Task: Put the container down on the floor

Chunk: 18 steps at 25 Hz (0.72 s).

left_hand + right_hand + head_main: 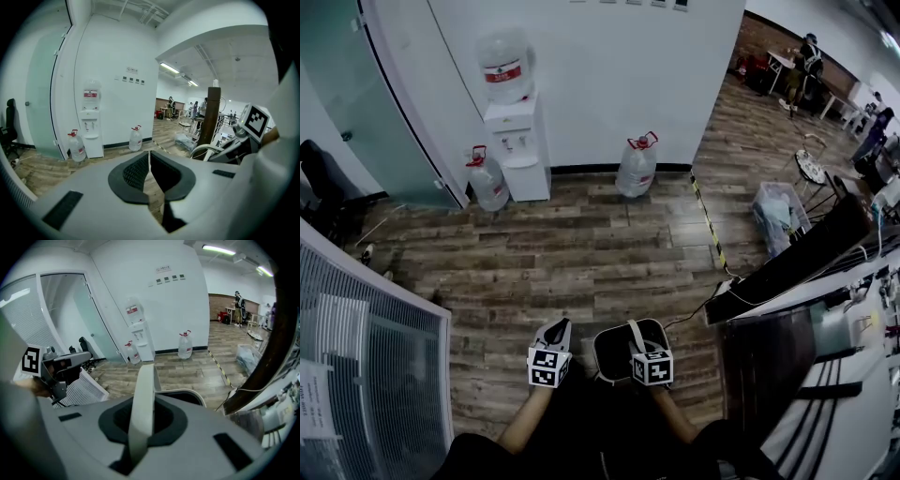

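- Two grippers out front: the right gripper (pixel 636 330) has its fingers clamped on the container's (pixel 617 361) white handle (pixel 143 399).
- Container hangs low over the wood floor (pixel 581 262).
- Left gripper (pixel 557 327): fingers pinched together, empty.

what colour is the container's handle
White handle, clearest in the right gripper view.

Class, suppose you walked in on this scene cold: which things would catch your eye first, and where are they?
The right claw pinches the pale strap handle of a dark container at the head view's bottom centre. Farther off stands a water dispenser with a big bottle on top. One spare bottle stands on the floor left of it, another to its right.
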Available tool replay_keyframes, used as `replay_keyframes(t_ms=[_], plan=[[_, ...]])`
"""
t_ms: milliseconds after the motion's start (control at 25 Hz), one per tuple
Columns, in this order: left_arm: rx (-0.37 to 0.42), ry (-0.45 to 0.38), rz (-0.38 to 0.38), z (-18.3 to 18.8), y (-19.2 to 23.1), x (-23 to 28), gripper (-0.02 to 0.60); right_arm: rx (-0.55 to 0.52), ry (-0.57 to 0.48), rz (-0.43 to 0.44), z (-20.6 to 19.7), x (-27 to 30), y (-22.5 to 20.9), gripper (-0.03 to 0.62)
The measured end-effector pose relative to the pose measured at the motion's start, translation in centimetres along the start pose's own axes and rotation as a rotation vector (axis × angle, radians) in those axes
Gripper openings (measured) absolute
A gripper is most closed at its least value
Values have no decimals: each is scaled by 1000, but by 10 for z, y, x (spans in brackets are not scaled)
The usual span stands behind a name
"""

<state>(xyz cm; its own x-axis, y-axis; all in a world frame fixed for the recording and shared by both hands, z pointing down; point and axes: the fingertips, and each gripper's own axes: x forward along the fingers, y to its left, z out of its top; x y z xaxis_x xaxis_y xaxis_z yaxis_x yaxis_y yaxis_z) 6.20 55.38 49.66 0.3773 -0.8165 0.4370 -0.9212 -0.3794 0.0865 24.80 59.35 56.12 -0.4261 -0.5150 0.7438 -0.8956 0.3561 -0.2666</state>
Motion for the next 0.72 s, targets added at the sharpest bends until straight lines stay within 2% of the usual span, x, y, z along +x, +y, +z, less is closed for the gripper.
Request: replay_keyframes(t_ms=[440, 720], plan=[[9, 22, 9, 5, 13, 12, 25, 45, 13, -12, -4, 6, -13, 29], [-1, 47, -9, 11, 30, 39, 25, 71, 39, -38, 14, 25, -27, 29]])
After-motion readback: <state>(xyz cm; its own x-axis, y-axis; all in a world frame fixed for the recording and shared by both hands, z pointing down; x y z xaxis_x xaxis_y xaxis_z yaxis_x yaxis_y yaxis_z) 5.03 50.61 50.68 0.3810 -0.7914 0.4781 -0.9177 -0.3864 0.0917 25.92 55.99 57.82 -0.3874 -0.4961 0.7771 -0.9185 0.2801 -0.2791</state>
